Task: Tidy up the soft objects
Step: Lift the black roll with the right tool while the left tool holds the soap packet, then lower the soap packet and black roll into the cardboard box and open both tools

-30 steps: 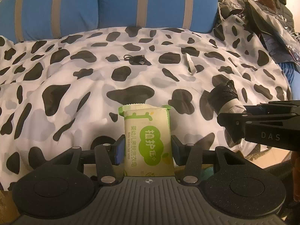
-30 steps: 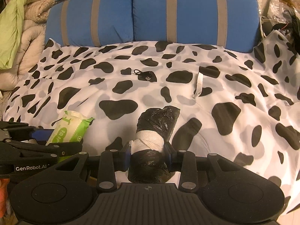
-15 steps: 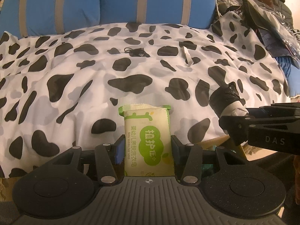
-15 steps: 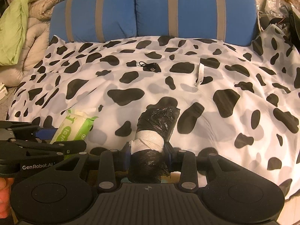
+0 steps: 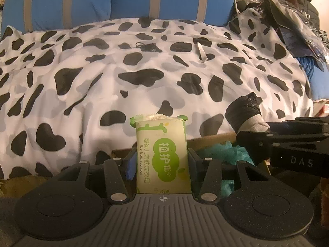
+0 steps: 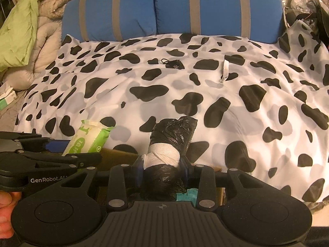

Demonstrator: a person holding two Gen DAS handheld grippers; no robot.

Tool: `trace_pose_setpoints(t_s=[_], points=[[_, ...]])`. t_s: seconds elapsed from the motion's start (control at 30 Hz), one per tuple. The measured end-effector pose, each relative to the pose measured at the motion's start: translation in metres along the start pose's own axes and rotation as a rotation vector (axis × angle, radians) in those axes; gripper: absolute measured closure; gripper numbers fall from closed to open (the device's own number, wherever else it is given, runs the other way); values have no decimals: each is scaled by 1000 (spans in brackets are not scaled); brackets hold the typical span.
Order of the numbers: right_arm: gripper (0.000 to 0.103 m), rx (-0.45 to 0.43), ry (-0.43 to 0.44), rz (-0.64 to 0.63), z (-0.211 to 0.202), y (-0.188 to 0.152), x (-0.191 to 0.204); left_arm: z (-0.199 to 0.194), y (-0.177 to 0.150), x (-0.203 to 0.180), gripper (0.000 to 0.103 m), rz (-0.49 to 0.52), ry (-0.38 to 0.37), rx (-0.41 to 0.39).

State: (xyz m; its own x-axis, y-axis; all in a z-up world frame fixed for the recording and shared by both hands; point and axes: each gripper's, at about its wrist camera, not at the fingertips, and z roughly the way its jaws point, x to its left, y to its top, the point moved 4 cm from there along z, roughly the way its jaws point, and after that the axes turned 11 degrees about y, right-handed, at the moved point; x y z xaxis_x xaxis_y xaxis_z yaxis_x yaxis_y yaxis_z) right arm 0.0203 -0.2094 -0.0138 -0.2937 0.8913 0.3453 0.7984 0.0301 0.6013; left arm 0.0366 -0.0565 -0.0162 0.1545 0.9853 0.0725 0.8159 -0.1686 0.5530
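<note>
My left gripper (image 5: pixel 161 162) is shut on a green-and-cream packet of baby laundry soap (image 5: pixel 162 154), held upright between the blue pads. My right gripper (image 6: pixel 163 169) is shut on a roll of black plastic bags (image 6: pixel 172 131) bound with a white band. Each gripper shows in the other's view: the right gripper (image 5: pixel 255 132) at the right edge with the black roll (image 5: pixel 244 111), the left gripper (image 6: pixel 67 150) at the left with the soap packet (image 6: pixel 88 138). Both hang over the near edge of a cow-print bedspread (image 5: pixel 102 78), above a cardboard box (image 5: pixel 213 140) holding teal fabric (image 5: pixel 226 150).
Two blue pillows with grey stripes (image 6: pixel 174 10) lie at the head of the bed. A small black item (image 6: pixel 173 63) and a white strip (image 6: pixel 225 69) rest on the spread. Green and beige bedding (image 6: pixel 22 30) is heaped at the left; bags and clutter (image 5: pixel 287 10) at the right.
Both grippers have drawn back from the bed toward its near edge with their loads. The cardboard box and teal fabric have come into view beneath them. Neither grip has changed.
</note>
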Motion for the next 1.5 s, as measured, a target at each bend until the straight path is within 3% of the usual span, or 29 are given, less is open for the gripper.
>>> trace_pose_setpoints(t_s=[0.3,0.47,0.87,1.13,1.17,1.2,1.23,1.27,1.3,1.5], points=[[64,23,25,-9,-3,-13,11,-2,-10,-5,55,20,0,27],[64,54,44,-5,0,-16,11,7,-12,-3,55,6,-20,83],[64,162,108,-30,15,-25,23,31,-22,24,55,-237,-164,294],[63,200,142,-36,19,-29,26,41,-27,31,55,-323,-180,372],[61,208,151,-35,20,-30,26,42,-27,31,54,-329,-173,379],[49,216,154,-36,22,-30,27,43,-27,33,53,-336,-166,382],[41,223,151,-38,23,-31,27,43,-26,34,47,-340,-165,379],[26,226,142,-44,23,-31,28,43,-26,34,34,-347,-173,374],[20,226,132,-51,23,-31,28,42,-25,34,31,-352,-183,366],[12,230,118,-59,23,-32,27,42,-25,32,30,-331,-165,365]])
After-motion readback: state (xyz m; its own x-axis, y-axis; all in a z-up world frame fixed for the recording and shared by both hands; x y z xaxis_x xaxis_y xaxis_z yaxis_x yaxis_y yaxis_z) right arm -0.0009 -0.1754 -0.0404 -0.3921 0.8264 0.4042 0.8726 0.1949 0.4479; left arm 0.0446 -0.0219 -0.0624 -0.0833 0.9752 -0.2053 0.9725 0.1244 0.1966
